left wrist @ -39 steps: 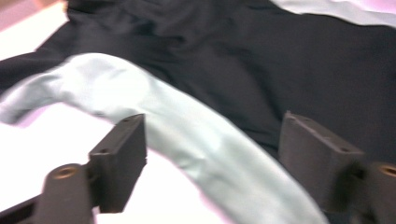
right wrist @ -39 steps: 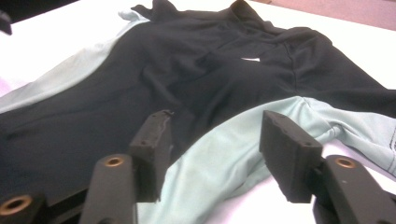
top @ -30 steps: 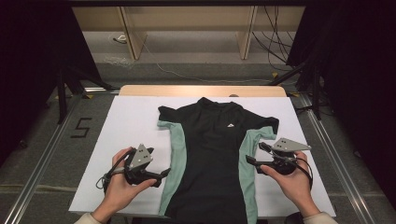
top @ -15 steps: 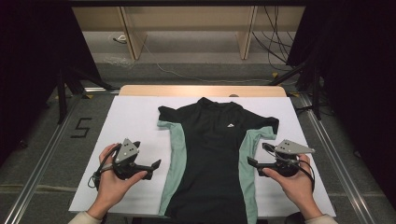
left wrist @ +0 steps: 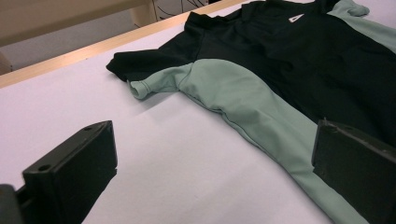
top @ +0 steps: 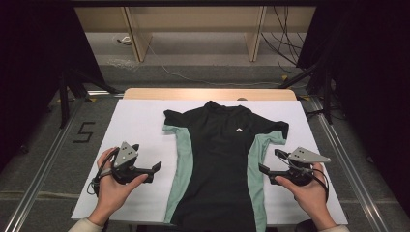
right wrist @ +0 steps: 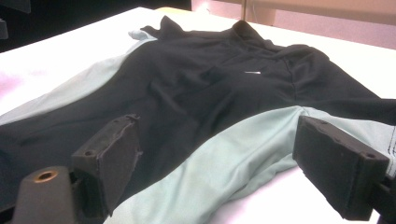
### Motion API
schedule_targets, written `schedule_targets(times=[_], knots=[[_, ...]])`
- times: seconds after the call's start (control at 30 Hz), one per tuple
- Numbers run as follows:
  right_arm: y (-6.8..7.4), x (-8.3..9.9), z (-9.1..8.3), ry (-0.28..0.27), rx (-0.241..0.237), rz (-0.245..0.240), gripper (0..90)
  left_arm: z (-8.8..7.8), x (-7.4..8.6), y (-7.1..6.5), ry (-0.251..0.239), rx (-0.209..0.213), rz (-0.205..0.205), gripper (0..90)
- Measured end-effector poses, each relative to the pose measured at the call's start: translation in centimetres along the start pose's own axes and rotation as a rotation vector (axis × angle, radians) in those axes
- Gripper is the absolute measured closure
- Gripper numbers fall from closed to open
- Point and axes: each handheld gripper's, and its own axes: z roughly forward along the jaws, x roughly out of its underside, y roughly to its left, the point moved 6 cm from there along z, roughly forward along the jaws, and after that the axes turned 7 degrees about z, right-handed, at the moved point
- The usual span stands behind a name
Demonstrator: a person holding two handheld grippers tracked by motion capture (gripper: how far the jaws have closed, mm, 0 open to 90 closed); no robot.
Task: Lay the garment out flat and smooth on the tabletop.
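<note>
A: Where is the black sports shirt (top: pixel 220 159) with the mint-green side panels?

B: It lies flat in the middle of the white table (top: pixel 140 125). Its hem at 6 o'clock is cut off by the picture edge.

A: And the grippers?

B: The left gripper (top: pixel 145 170) is at 8 o'clock, over bare table, jaws released and empty. The right gripper (top: pixel 272 162), at 4 o'clock, is also spread wide, just at the green panel's edge; whether it touches the cloth, I cannot tell.

A white table (top: pixel 140 125) — beyond it wooden shelving (top: pixel 193 24) and floor cables (top: pixel 285 43).
</note>
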Motion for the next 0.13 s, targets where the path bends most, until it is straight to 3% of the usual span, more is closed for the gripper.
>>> schedule_targets(times=[0.13], knots=[[-0.05,0.00,-0.04,-0.003,0.003,0.002,15.8,0.01,0.06,0.01,0.002,0.002,-0.004,0.0]])
